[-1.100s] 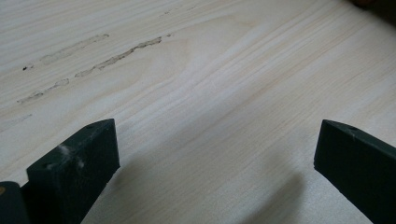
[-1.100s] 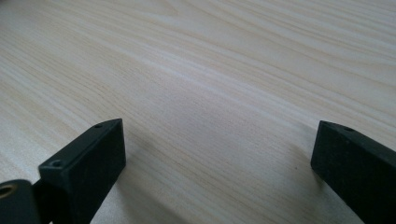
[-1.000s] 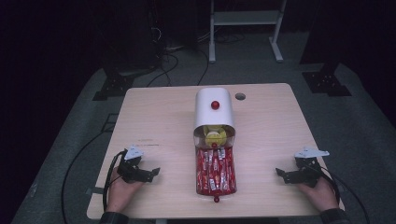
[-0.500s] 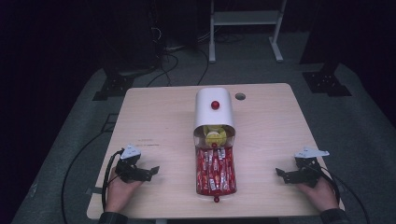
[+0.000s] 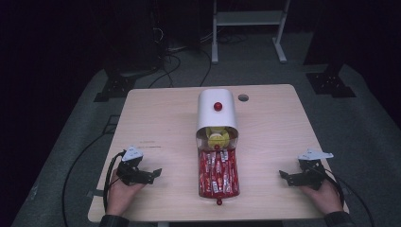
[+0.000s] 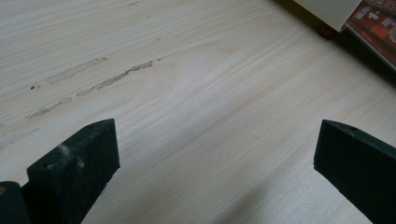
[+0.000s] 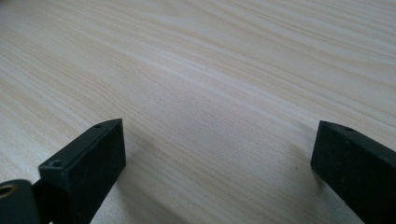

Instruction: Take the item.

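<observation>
Fingers (image 6: 70, 172) spread wide on both grippers, pinching nothing, resting low over bare table (image 5: 156, 123); left gripper (image 5: 150, 174) and right gripper (image 5: 287, 177) sitting near the table's front corners, well apart from the work. Between them, white round-topped container (image 5: 217, 113) lying mid-table, tray (image 5: 219, 174) of red packets (image 5: 213, 170) pulled out toward the person, yellow item (image 5: 218, 138) just inside the mouth. Packets likely light, soft, slippery film, so pinching mid-length; shell probably rigid, light, prone to sliding.
</observation>
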`<action>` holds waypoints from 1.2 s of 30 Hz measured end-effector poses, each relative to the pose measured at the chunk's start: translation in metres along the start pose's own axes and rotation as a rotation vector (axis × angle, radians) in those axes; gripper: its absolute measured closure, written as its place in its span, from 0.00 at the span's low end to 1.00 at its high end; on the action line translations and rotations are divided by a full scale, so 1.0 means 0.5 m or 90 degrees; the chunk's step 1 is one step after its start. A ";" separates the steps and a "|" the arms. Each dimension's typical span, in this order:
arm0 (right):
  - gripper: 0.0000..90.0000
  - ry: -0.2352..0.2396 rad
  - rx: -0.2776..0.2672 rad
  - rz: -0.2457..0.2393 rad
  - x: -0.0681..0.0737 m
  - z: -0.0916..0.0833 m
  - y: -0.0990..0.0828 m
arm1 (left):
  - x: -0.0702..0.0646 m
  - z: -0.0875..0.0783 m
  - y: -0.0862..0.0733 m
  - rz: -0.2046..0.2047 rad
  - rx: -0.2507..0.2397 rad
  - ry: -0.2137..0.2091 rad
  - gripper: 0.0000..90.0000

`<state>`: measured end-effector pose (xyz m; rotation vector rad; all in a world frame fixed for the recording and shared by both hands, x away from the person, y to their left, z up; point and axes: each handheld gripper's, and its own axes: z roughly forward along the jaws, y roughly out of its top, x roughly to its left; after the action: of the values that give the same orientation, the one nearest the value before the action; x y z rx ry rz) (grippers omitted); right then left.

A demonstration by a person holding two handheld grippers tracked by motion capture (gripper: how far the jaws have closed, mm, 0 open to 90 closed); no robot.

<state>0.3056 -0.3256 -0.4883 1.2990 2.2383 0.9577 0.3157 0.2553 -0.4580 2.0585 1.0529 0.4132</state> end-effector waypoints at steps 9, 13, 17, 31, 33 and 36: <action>0.03 0.000 0.000 -0.001 0.000 0.000 0.000 | -0.008 -0.002 0.006 0.003 -0.002 -0.005 0.00; 0.03 0.000 0.000 -0.001 0.000 0.000 0.000 | -0.011 -0.004 0.009 0.000 -0.005 -0.009 0.00; 0.03 0.000 0.000 -0.001 0.000 0.000 0.000 | -0.015 -0.005 0.012 0.005 -0.004 -0.011 0.00; 0.03 0.000 0.000 -0.001 0.000 0.000 0.000 | -0.034 -0.010 0.026 0.018 -0.006 -0.017 0.00; 0.03 0.000 0.000 -0.001 0.000 0.000 0.000 | -0.037 -0.010 0.028 0.022 -0.005 -0.019 0.00; 0.03 0.000 0.000 0.000 0.000 0.000 0.000 | -0.042 -0.009 0.030 0.026 -0.004 -0.023 0.00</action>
<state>0.3056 -0.3256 -0.4883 1.2986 2.2385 0.9576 0.3085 0.2355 -0.4422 2.0768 0.9878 0.3980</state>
